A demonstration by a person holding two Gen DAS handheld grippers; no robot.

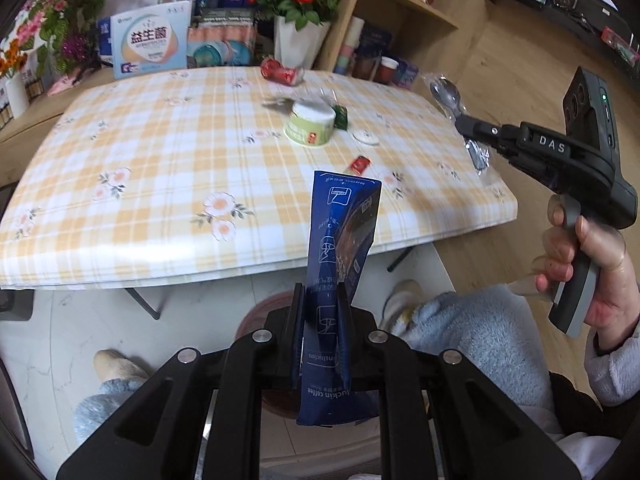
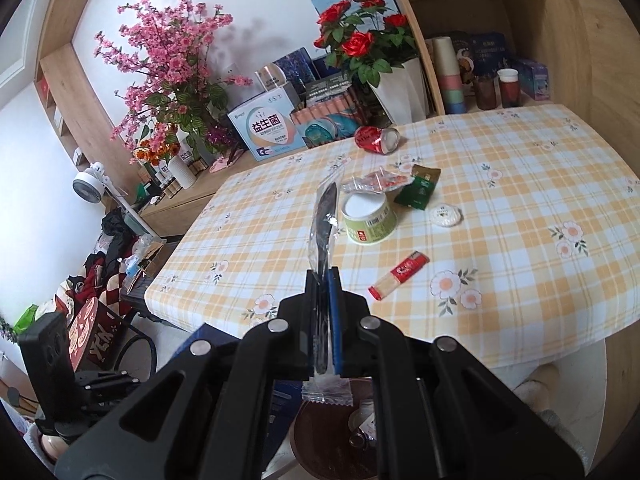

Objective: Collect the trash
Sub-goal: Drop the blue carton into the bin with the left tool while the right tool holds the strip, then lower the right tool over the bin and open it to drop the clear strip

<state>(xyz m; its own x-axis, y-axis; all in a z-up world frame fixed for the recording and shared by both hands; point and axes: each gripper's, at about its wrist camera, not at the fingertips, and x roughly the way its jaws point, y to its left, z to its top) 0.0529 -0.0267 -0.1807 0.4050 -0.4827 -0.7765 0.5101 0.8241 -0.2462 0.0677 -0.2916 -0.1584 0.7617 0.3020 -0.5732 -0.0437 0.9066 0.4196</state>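
Both pinch flat packets: left gripper (image 1: 322, 316) a glossy blue pouch (image 1: 340, 260), right gripper (image 2: 322, 320) a clear-wrapped (crinkly) spoon (image 2: 322, 224).

left gripper (image 1: 322, 312) clamped, tilted downward; right gripper (image 2: 324, 300) clamped, right hand (image 1: 588, 264) gripping its handle.

Your tablecloth (image 2: 500, 216) is a yellow-and-white check with pale pink flowers. The pouch (image 1: 340, 248) you see in the left wrist view is dark blue with white print. The cup (image 2: 370, 220) is light green with a white top (small red mark low on its side). The can (image 2: 376, 139) is red, the sachet (image 2: 418, 188) dark green, the slim packet (image 2: 398, 274) red and cream.
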